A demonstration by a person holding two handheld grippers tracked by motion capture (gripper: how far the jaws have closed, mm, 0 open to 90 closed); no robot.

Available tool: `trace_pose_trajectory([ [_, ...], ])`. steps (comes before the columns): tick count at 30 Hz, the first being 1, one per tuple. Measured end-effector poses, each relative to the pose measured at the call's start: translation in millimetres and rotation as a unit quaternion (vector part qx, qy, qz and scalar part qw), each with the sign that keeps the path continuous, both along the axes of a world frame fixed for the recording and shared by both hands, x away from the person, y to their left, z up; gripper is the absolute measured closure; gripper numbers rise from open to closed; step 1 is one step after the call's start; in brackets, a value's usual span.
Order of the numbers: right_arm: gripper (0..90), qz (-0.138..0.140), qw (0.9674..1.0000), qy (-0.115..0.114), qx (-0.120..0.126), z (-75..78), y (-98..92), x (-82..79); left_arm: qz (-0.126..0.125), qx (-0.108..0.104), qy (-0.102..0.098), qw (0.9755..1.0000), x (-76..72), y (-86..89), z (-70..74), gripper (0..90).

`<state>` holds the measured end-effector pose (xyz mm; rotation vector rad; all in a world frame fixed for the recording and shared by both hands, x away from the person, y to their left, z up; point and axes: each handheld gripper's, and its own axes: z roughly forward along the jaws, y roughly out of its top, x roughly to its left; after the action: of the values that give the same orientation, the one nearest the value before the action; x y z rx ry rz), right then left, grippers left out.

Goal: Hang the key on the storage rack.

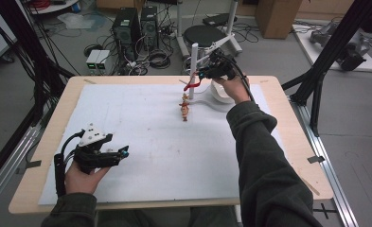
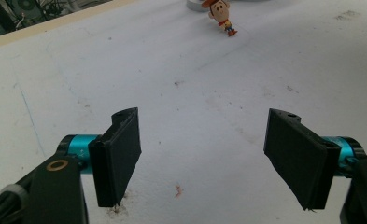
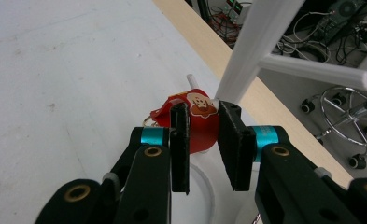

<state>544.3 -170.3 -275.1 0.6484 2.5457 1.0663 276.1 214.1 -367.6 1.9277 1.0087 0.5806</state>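
At the near left of the white-covered wooden desk (image 1: 141,156), the left gripper (image 1: 119,153) rests low, its fingers (image 2: 118,156) spread wide with nothing between them. Farther right, a small cowboy figurine with a brown hat (image 1: 185,109) lies on the desk. Beyond it, the right gripper (image 1: 199,75) has its fingers (image 3: 179,147) clamped on a red keychain tag with a cartoon face (image 3: 197,116), just beside a white upright stand with pegs (image 1: 193,71).

Small cowboy figure (image 1: 185,109) on the white mat (image 1: 141,127); computer towers (image 1: 136,28) on the floor beyond
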Motion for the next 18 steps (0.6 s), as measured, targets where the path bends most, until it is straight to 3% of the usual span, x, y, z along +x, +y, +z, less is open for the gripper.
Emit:
trace_pose_trajectory([
  [18, 74.9, -0.018, 0.9998, 0.001, 0.008, -3.8, -4.8, 7.0, -0.004, 0.003, 0.001, 1.0000, 2.1, -1.1, 1.7, 27.5],
])
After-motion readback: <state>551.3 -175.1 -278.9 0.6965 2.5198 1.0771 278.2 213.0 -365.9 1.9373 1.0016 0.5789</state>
